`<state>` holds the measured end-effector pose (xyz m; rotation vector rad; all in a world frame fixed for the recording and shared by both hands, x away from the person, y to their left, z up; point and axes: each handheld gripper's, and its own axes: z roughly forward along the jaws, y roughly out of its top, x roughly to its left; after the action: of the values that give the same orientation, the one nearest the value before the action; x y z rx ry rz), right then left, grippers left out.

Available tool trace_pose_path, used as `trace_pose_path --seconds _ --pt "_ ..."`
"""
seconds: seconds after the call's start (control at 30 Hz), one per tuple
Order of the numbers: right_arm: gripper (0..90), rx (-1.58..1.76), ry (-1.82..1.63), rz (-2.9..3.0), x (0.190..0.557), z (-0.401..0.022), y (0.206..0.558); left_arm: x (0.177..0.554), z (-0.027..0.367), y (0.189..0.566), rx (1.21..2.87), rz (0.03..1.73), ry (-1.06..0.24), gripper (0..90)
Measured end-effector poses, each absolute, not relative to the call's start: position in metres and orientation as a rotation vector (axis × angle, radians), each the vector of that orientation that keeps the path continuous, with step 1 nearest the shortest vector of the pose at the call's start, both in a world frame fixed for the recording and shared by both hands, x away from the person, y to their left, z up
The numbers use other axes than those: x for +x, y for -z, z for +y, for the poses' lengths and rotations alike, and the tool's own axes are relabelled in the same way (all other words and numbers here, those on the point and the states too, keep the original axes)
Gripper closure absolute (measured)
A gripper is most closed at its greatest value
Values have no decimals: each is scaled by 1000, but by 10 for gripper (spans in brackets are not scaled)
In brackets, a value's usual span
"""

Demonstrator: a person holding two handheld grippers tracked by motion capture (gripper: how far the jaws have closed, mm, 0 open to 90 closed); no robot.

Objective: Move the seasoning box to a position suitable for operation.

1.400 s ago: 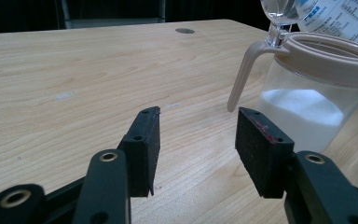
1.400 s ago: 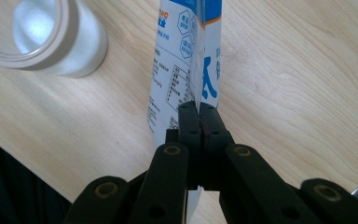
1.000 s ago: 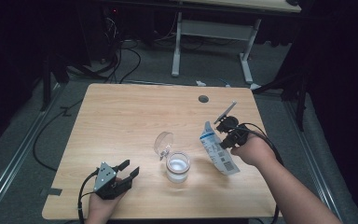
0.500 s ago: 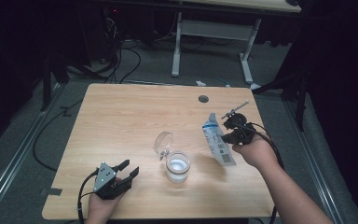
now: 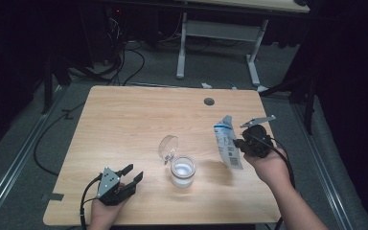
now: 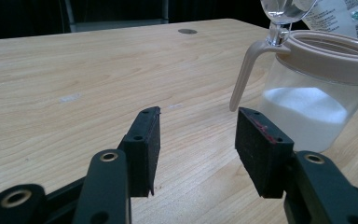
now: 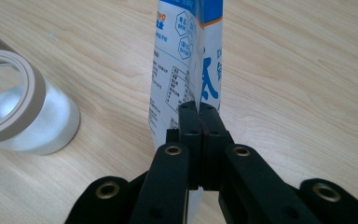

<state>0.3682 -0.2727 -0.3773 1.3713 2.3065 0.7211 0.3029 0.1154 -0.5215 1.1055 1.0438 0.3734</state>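
A clear jar [image 5: 182,171] with a tan rim, partly filled with white powder, stands on the table with its hinged clear lid [image 5: 167,145] flipped up. It also appears in the left gripper view [image 6: 321,88] and the right gripper view [image 7: 23,116]. My right gripper [image 5: 243,143] is shut on a white and blue pouch [image 5: 227,143], held above the table to the right of the jar; the jaws pinch the pouch [image 7: 186,60] flat. My left gripper [image 5: 130,173] rests near the front edge, left of the jar, open with nothing between its pads [image 6: 144,140].
The wooden table [image 5: 139,115] has a round cable hole [image 5: 209,101] at the back. Cables lie on the floor to the left, and a white desk frame [image 5: 220,33] stands behind.
My right gripper has carried the pouch to the right, away from the jar, and brought it more upright. The left gripper and the jar have stayed put.
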Motion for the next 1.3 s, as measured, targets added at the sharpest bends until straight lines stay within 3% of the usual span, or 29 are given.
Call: trace_pose_path --seconds 1.3 --pt "900 1267 -1201 1977 326 -295 435 303 125 524 1180 998 -424 469"
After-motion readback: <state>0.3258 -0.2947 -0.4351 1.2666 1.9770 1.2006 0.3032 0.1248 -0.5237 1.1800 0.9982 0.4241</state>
